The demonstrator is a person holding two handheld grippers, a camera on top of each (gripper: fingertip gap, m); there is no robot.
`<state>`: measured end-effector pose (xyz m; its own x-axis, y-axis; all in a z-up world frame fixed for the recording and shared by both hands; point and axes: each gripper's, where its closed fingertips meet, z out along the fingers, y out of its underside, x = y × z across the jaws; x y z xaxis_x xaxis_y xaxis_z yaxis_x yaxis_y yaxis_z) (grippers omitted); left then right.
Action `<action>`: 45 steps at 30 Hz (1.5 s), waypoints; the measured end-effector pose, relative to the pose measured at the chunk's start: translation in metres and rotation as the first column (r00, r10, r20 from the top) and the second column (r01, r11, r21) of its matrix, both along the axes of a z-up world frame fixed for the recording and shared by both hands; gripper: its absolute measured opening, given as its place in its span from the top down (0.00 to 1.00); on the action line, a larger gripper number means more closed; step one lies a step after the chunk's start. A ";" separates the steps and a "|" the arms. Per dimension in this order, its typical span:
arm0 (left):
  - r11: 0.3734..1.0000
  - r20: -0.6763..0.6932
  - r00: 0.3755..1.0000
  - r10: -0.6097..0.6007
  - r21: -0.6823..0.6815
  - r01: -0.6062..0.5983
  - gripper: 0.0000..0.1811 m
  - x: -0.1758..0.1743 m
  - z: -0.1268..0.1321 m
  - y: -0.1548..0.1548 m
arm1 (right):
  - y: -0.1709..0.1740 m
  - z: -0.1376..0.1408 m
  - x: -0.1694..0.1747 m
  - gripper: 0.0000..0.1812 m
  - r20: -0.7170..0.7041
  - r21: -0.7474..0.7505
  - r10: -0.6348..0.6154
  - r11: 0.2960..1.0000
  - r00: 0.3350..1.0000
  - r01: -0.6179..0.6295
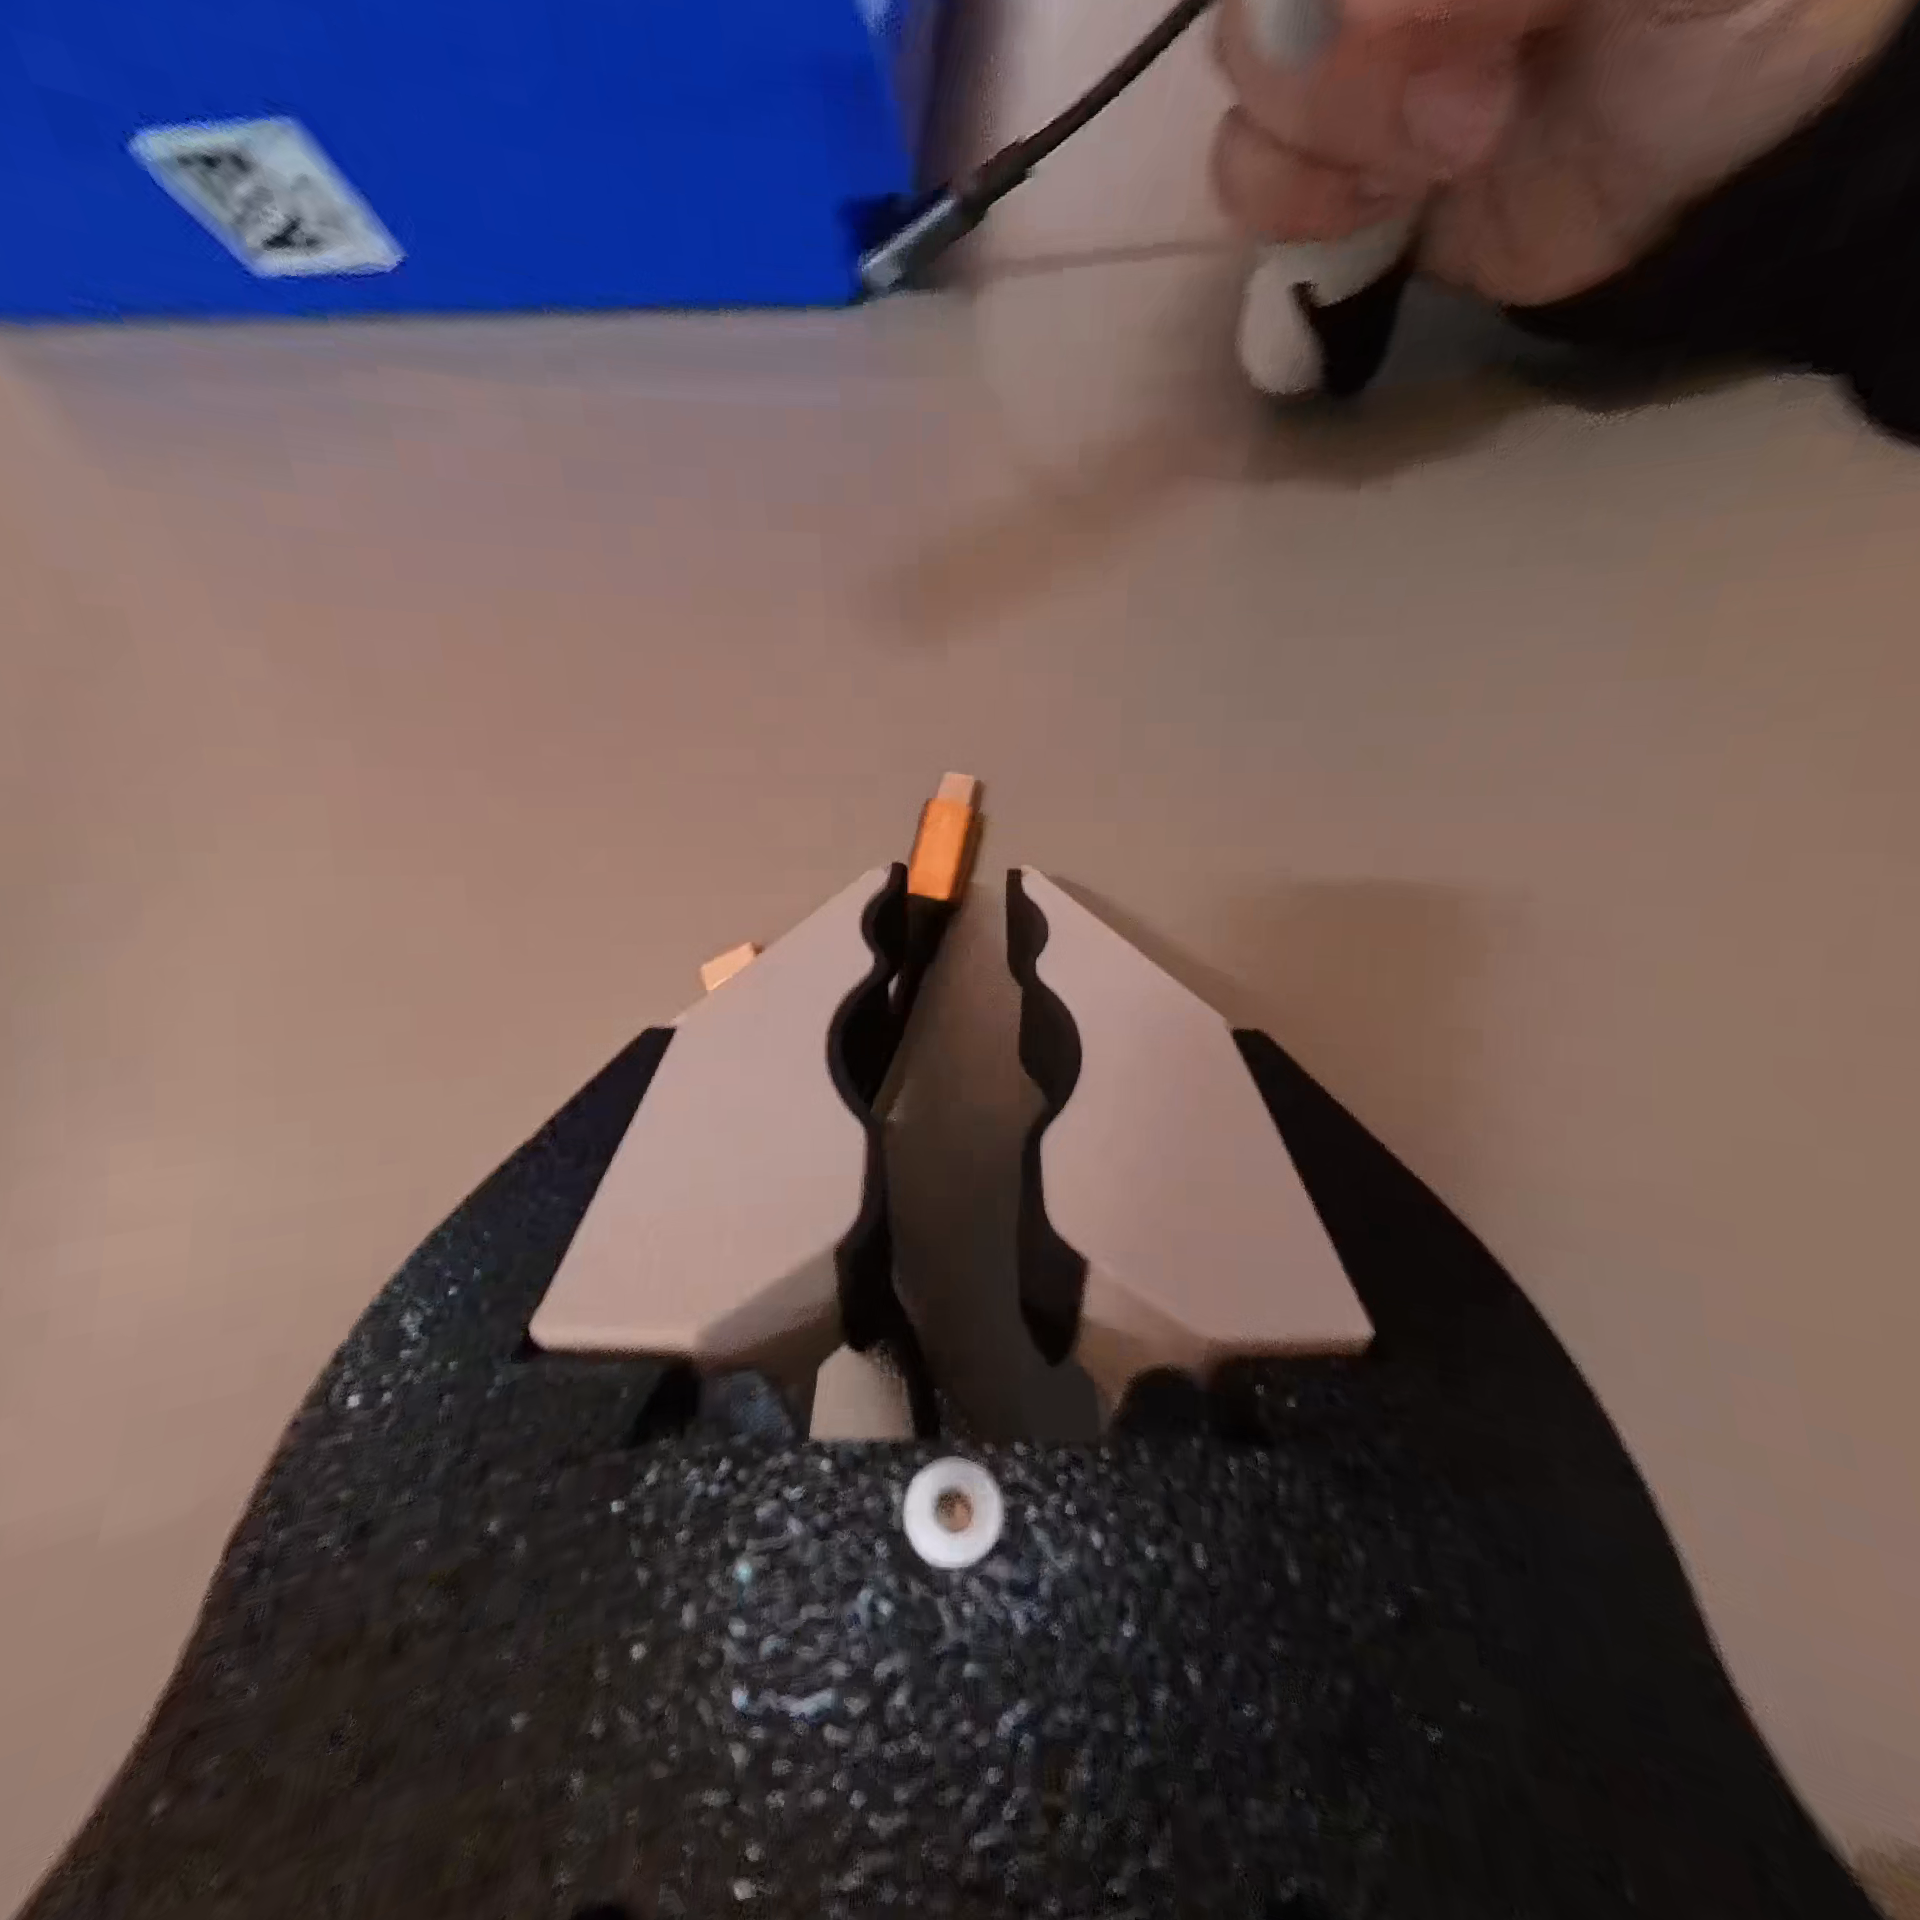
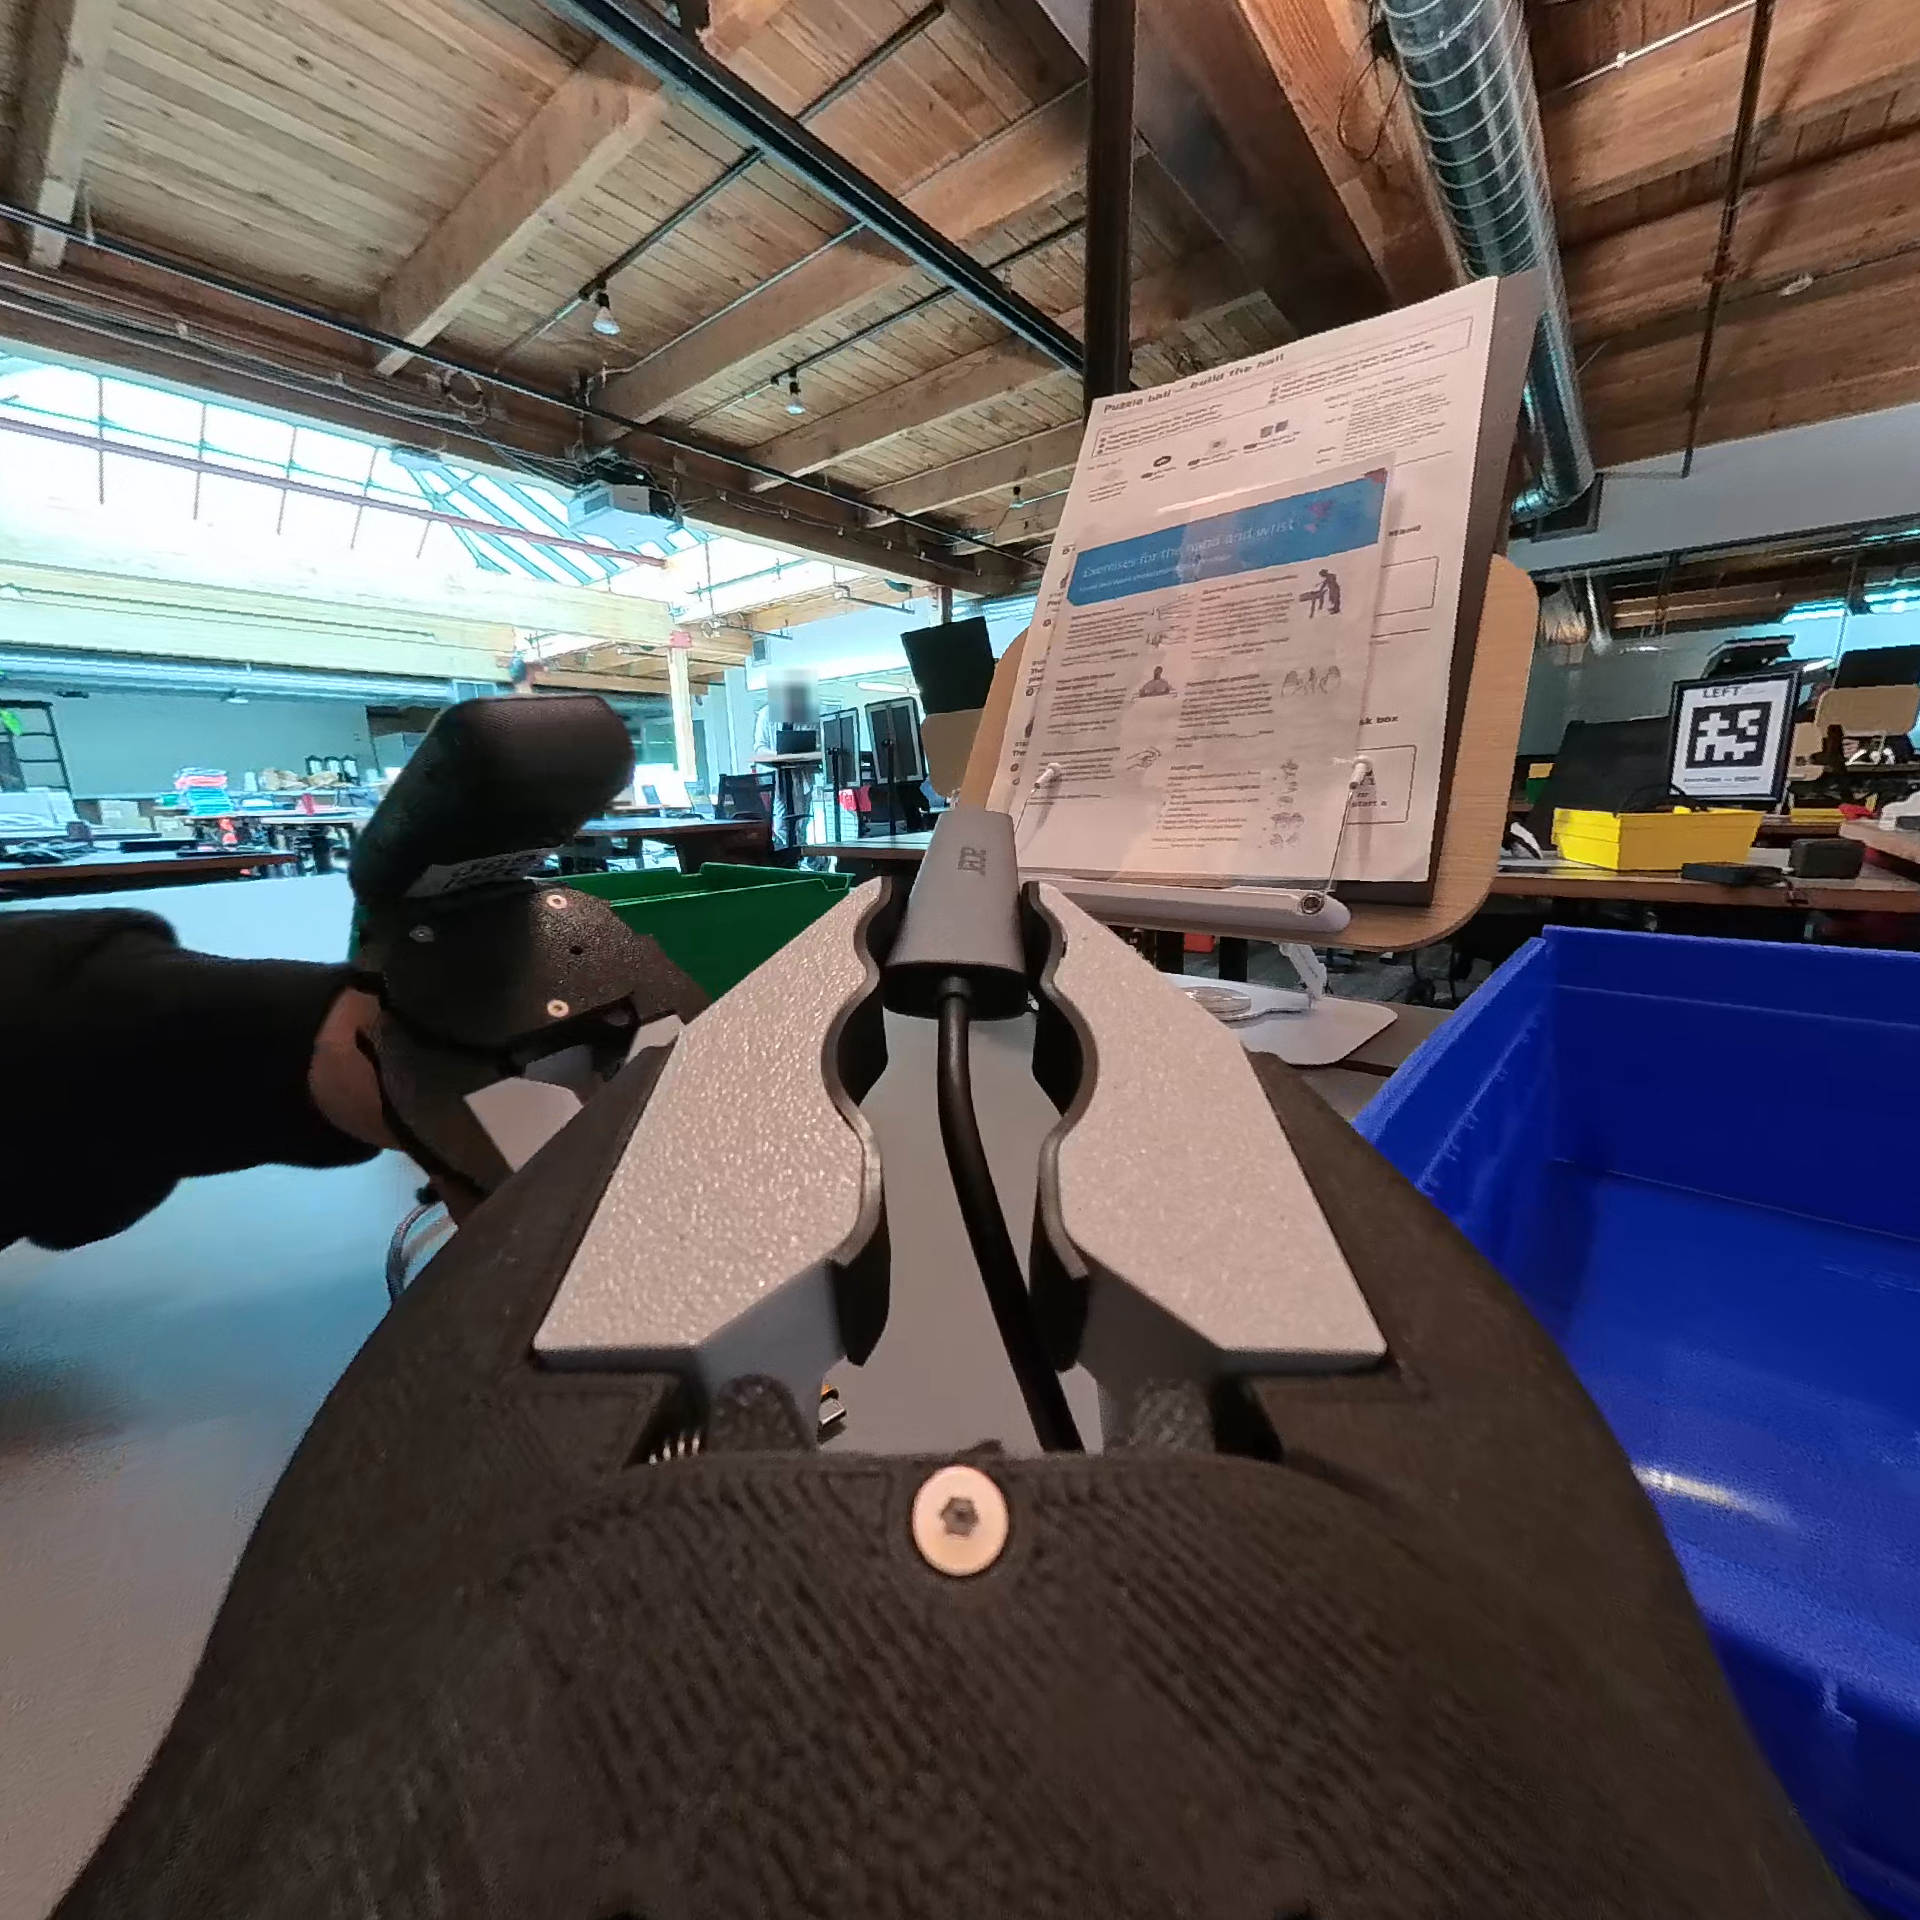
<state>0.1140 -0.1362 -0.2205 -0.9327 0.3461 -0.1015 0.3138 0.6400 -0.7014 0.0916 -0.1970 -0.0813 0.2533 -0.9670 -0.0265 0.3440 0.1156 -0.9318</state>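
grey cable plug (image 2: 961, 914), light and rigid, clamped at its body by right gripper (image 2: 956, 904); orange connector (image 1: 943, 847) lodged against one finger of left gripper (image 1: 951, 883), jaws slightly apart.

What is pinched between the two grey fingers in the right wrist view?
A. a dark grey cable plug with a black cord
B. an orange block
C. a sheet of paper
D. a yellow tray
A: the right gripper has its fingers closed against a dark grey cable plug, whose black cord trails back between them toward the camera.
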 end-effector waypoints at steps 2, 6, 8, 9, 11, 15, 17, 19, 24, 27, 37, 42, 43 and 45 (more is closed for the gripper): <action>0.996 -0.021 0.996 -0.082 -0.034 0.081 0.90 -0.004 0.003 -0.001 | 0.000 0.000 0.000 0.88 -0.001 0.003 0.001 1.000 1.000 -0.001; 0.994 -0.058 0.992 -0.111 -0.011 0.110 0.92 0.005 -0.002 -0.004 | 0.001 -0.002 0.001 0.88 -0.009 -0.011 0.001 1.000 1.000 -0.001; 0.992 -0.068 0.990 -0.123 -0.003 0.123 0.92 0.006 -0.007 -0.003 | 0.002 -0.002 0.001 0.88 -0.012 -0.015 0.003 1.000 1.000 -0.003; 0.993 -0.054 0.992 -0.114 0.007 0.114 0.91 0.008 -0.010 -0.003 | 0.002 -0.002 0.001 0.88 -0.012 -0.015 0.004 1.000 1.000 -0.004; 0.994 -0.058 0.992 -0.112 -0.010 0.112 0.92 0.007 -0.012 -0.004 | 0.003 -0.002 0.001 0.88 -0.012 -0.016 0.006 1.000 1.000 -0.006; 0.991 -0.032 0.992 -0.125 -0.043 0.124 0.94 0.004 -0.012 -0.004 | 0.005 -0.003 0.002 0.88 -0.019 -0.023 0.011 1.000 1.000 -0.011; 0.992 -0.012 0.993 -0.115 -0.051 0.115 0.94 0.005 -0.012 -0.004 | 0.005 -0.003 0.003 0.88 -0.021 -0.021 0.015 1.000 1.000 -0.015; 0.994 0.019 0.996 -0.092 -0.061 0.093 0.95 0.008 -0.012 -0.005 | 0.006 -0.004 0.003 0.88 -0.027 -0.017 0.023 1.000 0.999 -0.023; 0.990 0.121 0.986 0.112 -0.095 -0.101 0.95 0.028 -0.007 -0.012 | 0.007 -0.005 0.005 0.88 -0.047 0.000 0.033 0.999 0.998 -0.033; 0.955 0.096 0.955 0.281 -0.131 -0.268 0.95 0.033 0.024 -0.012 | 0.007 -0.006 0.005 0.88 -0.053 -0.003 0.022 1.000 0.998 -0.022; 0.873 0.001 0.876 0.483 -0.081 -0.481 0.95 0.004 0.099 -0.004 | 0.005 -0.006 0.006 0.88 -0.049 -0.046 -0.050 0.998 0.998 0.048; 0.849 -0.058 0.854 0.517 -0.095 -0.520 0.95 0.004 0.106 -0.006 | 0.010 -0.009 0.007 0.88 -0.062 -0.062 -0.025 0.998 0.998 0.021; 0.848 -0.065 0.854 0.516 -0.102 -0.520 0.95 0.002 0.108 -0.008 | 0.011 -0.009 0.007 0.88 -0.061 -0.064 -0.020 0.998 0.998 0.016; 0.849 -0.066 0.855 0.515 -0.104 -0.519 0.95 0.001 0.109 -0.010 | 0.013 -0.009 0.007 0.88 -0.064 -0.073 -0.018 0.997 0.998 0.013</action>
